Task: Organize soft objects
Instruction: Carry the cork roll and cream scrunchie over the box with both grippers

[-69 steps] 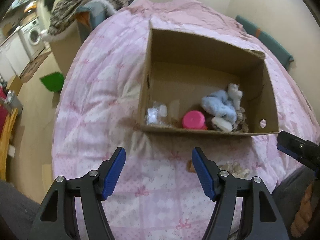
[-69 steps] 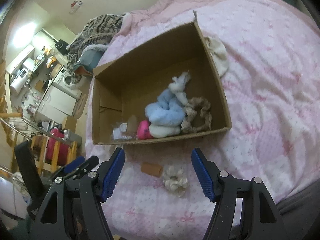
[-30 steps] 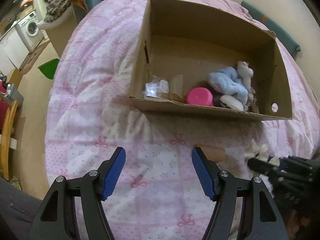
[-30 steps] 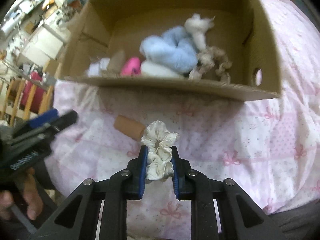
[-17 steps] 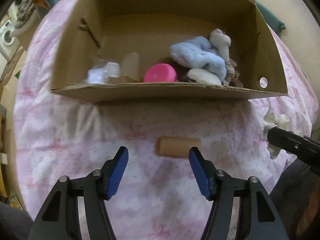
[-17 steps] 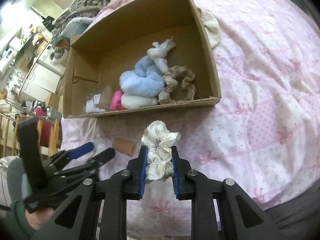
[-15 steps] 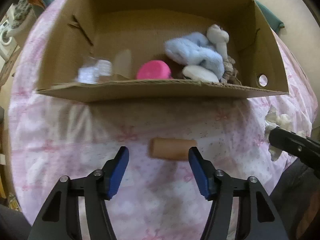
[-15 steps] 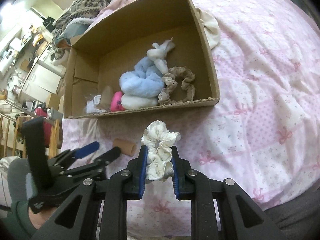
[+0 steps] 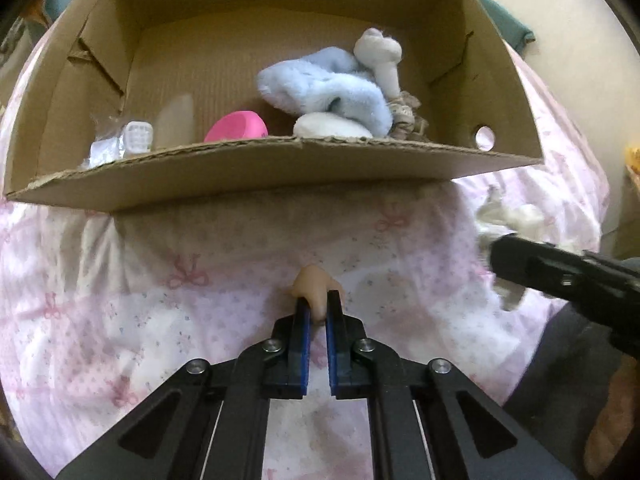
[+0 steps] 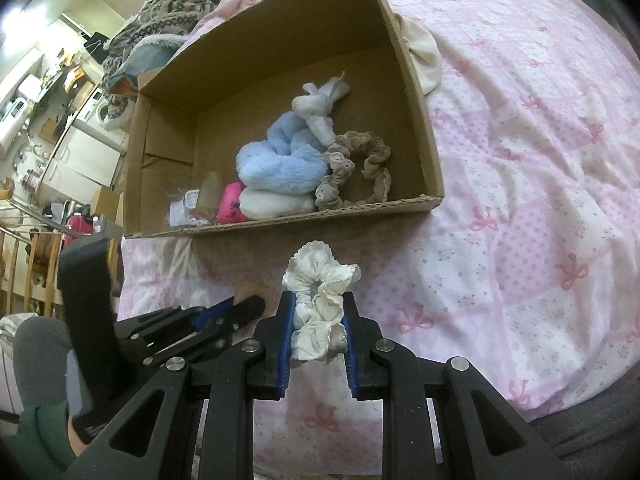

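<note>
An open cardboard box point(image 9: 280, 168) point(image 10: 424, 128) stands on the pink quilt. It holds a blue fluffy piece point(image 9: 332, 88) point(image 10: 280, 160), a white soft piece point(image 9: 332, 130), a beige scrunchie point(image 10: 360, 168), a pink round thing point(image 9: 236, 126) and small items. My left gripper point(image 9: 318, 304) is shut on a tan soft roll point(image 9: 312, 282) on the quilt in front of the box. My right gripper point(image 10: 318, 300) is shut on a white scrunchie point(image 10: 320, 300) and holds it above the quilt, right of the left gripper point(image 10: 256, 304).
The pink quilt point(image 10: 540, 160) spreads wide to the right of the box. A cream cloth point(image 10: 424, 56) lies behind the box's right wall. Blankets point(image 10: 172, 12) are piled at the far left. Kitchen furniture and a wooden rack stand off the bed's left side.
My left gripper has come down over the tan roll and shut on it. My right gripper still holds the white scrunchie at about the same height.
</note>
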### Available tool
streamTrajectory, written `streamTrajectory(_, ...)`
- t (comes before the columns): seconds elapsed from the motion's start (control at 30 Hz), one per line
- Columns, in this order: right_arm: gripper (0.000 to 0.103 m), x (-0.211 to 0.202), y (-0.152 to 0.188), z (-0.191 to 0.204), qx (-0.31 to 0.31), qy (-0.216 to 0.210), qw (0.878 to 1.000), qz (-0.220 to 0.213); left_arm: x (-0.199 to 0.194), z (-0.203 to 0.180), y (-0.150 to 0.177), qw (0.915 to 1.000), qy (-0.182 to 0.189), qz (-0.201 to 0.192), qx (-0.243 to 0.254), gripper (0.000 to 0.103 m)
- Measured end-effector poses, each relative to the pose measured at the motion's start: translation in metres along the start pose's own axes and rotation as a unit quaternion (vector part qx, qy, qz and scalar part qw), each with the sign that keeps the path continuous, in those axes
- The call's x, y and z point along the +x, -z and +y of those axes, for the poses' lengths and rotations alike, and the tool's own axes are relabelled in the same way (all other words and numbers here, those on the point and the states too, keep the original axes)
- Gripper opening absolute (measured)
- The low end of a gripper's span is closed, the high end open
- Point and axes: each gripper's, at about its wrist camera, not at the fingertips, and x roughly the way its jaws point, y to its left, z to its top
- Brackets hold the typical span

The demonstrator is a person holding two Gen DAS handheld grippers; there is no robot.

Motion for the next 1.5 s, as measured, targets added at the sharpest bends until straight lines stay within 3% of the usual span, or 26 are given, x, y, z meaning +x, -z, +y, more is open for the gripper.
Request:
streamTrajectory(0.57, 0.023, 0.005, 0.001, 0.014, -0.028, -0.002, 1.000, 0.007, -0.071, 0.050, 0.022, 0.9923, -0.081, -0.051, -0.079, 0.006)
streamTrajectory(0.67, 0.023, -0.004, 0.002, 0.016, -0.029, -0.012, 1.000, -0.002, -0.092, 0.054, 0.025, 0.9878, -0.112, -0.075, -0.079, 0.006)
streamTrajectory(0.83, 0.023, -0.030, 0.006, 0.022, -0.042, -0.045, 0.997, -0.039, -0.123, 0.054, 0.025, 0.9841, -0.113, -0.107, -0.086, 0.006)
streamTrajectory(1.13, 0.023, -0.070, 0.000, 0.036, -0.062, -0.070, 0.990, -0.105, -0.161, 0.037, -0.003, 0.9760, -0.117, -0.176, -0.053, 0.007)
streamTrajectory(1.5, 0.023, -0.088, -0.049, 0.027, -0.052, -0.052, 0.986, -0.147, -0.172, 0.041, -0.060, 0.9699, -0.119, -0.210, -0.035, 0.007)
